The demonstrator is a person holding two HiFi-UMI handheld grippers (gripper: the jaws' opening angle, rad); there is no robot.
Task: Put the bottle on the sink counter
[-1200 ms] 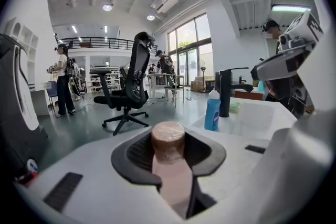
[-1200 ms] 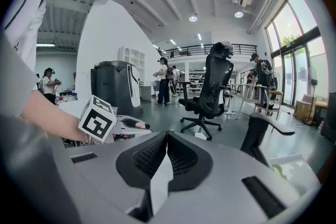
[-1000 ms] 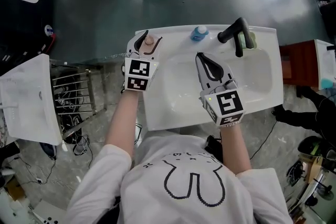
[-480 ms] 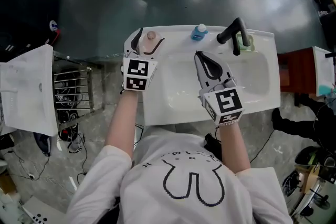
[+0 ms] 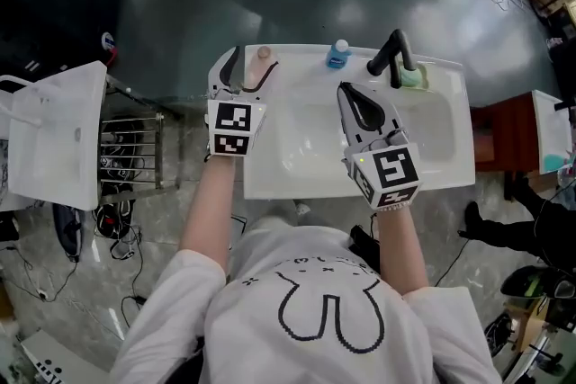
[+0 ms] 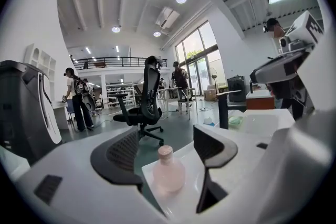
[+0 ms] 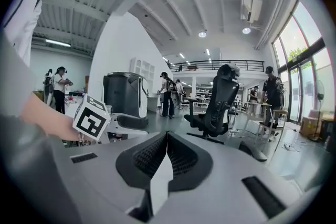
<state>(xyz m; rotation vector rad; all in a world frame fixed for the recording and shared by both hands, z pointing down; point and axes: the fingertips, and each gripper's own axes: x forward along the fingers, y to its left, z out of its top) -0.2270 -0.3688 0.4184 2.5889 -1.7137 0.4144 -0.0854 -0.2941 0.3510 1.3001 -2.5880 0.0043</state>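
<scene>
A white rectangular ceramic sink surface (image 5: 270, 180) with a sunken basin (image 5: 306, 139) fills the middle of the head view, over a grey floor (image 5: 180, 4). At the surface's upper left corner a small pale pink round-bodied bottle (image 5: 263, 55) stands upright. Along the upper edge to its right come a small blue bottle (image 5: 338, 55), a black angled faucet (image 5: 392, 57), and a pale green soap-like block (image 5: 415, 78) just right of the faucet.
</scene>
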